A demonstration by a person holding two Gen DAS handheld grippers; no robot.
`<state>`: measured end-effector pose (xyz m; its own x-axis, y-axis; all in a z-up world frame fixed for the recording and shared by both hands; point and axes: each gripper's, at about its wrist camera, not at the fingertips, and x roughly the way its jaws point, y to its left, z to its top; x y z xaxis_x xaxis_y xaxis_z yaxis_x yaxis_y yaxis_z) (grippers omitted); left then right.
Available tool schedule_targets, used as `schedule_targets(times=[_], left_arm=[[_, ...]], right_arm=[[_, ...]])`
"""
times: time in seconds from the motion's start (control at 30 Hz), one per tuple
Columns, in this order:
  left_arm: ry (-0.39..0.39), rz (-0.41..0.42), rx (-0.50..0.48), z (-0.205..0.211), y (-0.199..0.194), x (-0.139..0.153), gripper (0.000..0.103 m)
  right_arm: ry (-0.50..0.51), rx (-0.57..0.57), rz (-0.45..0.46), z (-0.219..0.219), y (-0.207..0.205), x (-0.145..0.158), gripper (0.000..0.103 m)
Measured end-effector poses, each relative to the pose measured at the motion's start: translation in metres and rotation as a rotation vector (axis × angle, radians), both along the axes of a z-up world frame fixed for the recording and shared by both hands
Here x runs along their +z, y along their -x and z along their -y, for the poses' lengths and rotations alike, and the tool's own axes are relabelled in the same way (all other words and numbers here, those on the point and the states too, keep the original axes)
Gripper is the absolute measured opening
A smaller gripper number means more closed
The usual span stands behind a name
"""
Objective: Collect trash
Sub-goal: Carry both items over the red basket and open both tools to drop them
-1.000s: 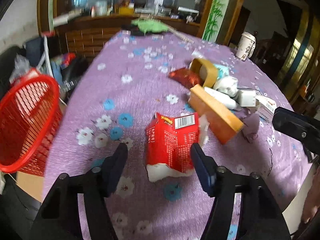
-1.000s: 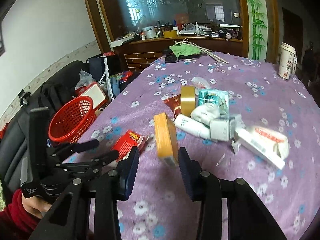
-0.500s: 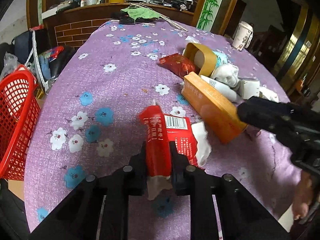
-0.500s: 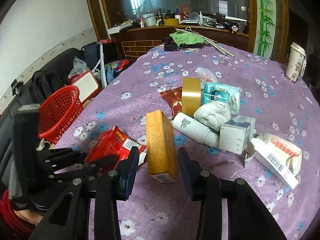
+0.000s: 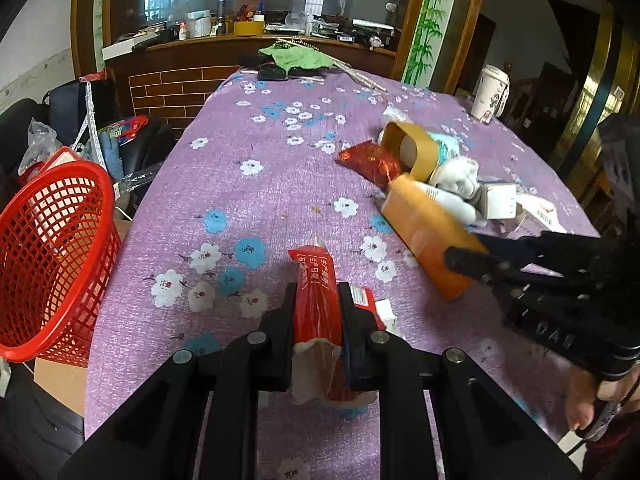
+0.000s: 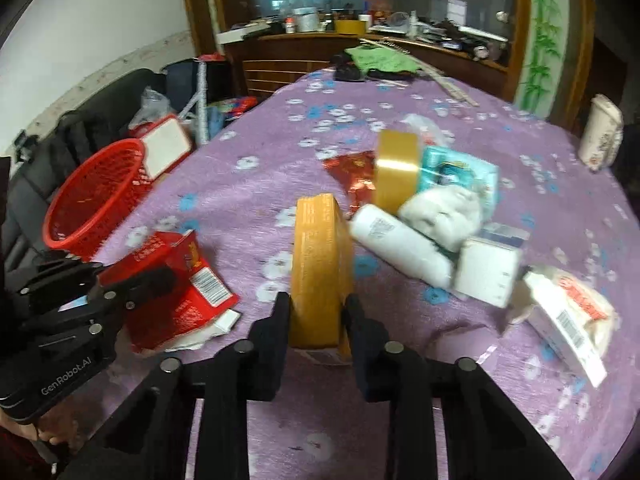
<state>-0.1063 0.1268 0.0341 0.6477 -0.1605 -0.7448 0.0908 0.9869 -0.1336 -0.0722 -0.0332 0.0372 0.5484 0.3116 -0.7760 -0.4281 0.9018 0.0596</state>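
Note:
A crushed red carton (image 5: 316,276) with a white torn end is pinched between the pads of my left gripper (image 5: 317,296), which is shut on it just above the purple flowered tablecloth (image 5: 248,200). The right wrist view shows this carton (image 6: 176,280) low on the left, with the left gripper (image 6: 158,280) on it. My right gripper (image 6: 316,308) straddles the near end of an orange box (image 6: 320,240) standing on edge; its jaws are closing and both pads touch the box's sides. A red mesh basket (image 5: 52,248) stands off the table's left edge.
Beyond the orange box lies a heap: a tape roll (image 6: 398,168), a white bottle (image 6: 400,244), a white box (image 6: 486,276), a teal pack (image 6: 456,172), a red foil wrapper (image 5: 370,160). A torn white carton (image 6: 568,312) lies right. A paper cup (image 5: 490,94) stands far right.
My left gripper shut on the red carton and squeezed it narrow. My right gripper came down and forward over the orange box, and its jaws narrowed onto the box.

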Motion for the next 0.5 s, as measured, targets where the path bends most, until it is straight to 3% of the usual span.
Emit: schedule_targets(times=[0.27, 0.5], left_arm=[[0.010, 0.049, -0.002, -0.002, 0.004, 0.008, 0.015], [0.033, 0.117, 0.038, -0.022, 0.012, 0.036, 0.015]], right_arm=[[-0.078, -0.017, 0.019, 0.017, 0.010, 0.015, 0.025], [-0.153, 0.029, 0.034, 0.008, 0.018, 0.036, 0.025]])
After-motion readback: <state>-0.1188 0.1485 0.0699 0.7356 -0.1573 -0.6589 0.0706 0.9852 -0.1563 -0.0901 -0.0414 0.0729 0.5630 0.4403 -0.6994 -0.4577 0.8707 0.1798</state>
